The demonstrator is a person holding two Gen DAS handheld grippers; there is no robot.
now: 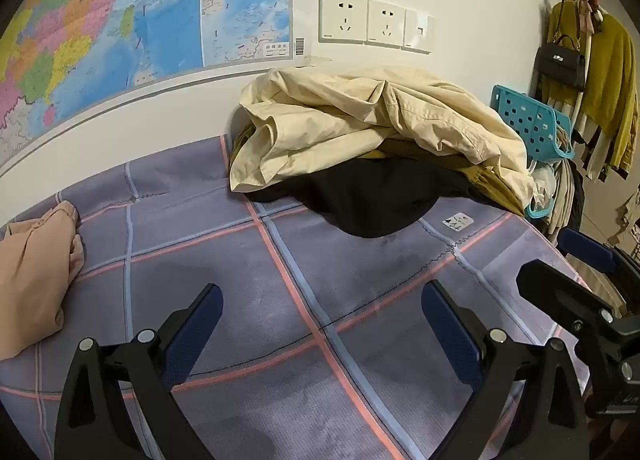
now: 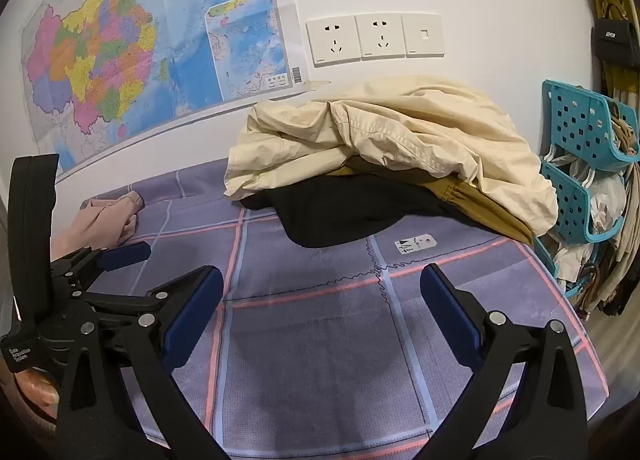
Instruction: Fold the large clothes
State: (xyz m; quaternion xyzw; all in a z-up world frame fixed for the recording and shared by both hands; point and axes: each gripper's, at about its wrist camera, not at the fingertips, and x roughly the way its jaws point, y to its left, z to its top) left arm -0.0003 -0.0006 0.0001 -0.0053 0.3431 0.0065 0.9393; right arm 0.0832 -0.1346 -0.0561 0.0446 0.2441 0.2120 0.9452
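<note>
A heap of clothes lies at the far side of the purple checked bed cover (image 1: 224,260), against the wall. On top is a crumpled cream garment (image 1: 360,127) (image 2: 400,139). Beneath it are a black garment (image 1: 372,199) (image 2: 340,211) and a mustard one (image 2: 480,199). A pink garment (image 1: 36,260) (image 2: 108,215) lies apart at the left. My left gripper (image 1: 322,312) (image 2: 136,274) hovers open over bare cover, short of the heap. Beside it on the right, my right gripper (image 2: 322,284) (image 1: 572,268) is also open with nothing between its fingers.
A large map (image 2: 140,47) and wall sockets (image 2: 372,39) are on the wall behind the bed. Teal perforated baskets (image 2: 580,147) with hangers stand past the bed's right edge. Hung clothes and a black handbag (image 1: 560,63) are beyond them. A white tag (image 2: 414,244) lies on the cover.
</note>
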